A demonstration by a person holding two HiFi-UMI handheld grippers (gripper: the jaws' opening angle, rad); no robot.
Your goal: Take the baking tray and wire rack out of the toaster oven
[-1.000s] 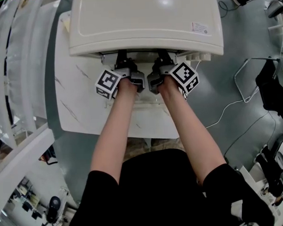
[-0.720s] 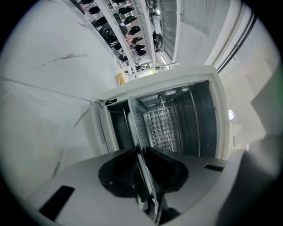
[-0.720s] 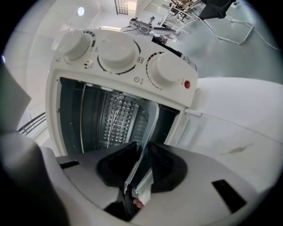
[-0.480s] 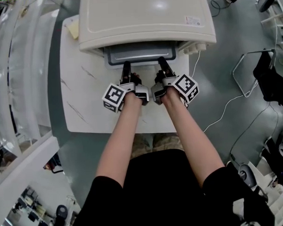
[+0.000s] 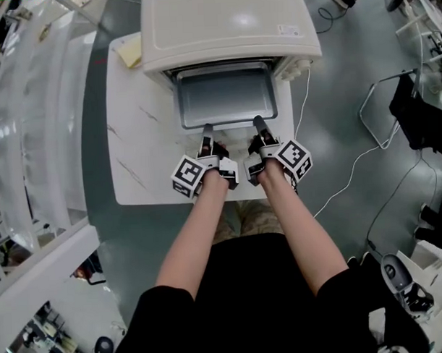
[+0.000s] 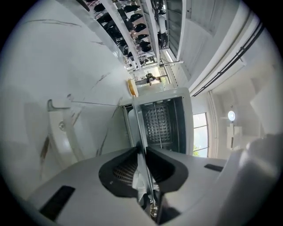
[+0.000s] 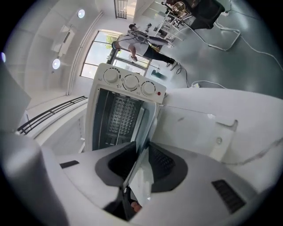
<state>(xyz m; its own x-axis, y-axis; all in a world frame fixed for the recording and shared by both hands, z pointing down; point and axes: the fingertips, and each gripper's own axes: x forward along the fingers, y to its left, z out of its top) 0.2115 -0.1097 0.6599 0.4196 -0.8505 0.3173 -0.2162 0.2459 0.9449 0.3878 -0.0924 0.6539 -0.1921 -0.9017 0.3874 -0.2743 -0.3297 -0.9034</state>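
Observation:
A grey metal baking tray (image 5: 225, 96) sticks more than halfway out of the cream toaster oven (image 5: 227, 27), above the white table (image 5: 144, 160). My left gripper (image 5: 206, 127) is shut on the tray's near rim at the left, its jaws having closed a little further on it. My right gripper (image 5: 257, 121) is shut on the same rim at the right. In the left gripper view the rim (image 6: 140, 132) runs edge-on between the pads (image 6: 126, 165). The right gripper view shows the rim (image 7: 146, 137) likewise. A grid pattern (image 6: 157, 123) fills the oven's inside; whether it is the wire rack is unclear.
The oven's glass door (image 7: 199, 128) lies folded down under the tray, its handle (image 6: 57, 106) toward me. Three knobs (image 7: 131, 82) line the oven's right side. A yellow pad (image 5: 130, 51) lies at the table's back left. A white cable (image 5: 303, 97) hangs off the right.
Both grippers have drawn back toward me together, and the tray has slid out of the oven with them. A second ago the grippers were under the oven's front edge with no tray showing.

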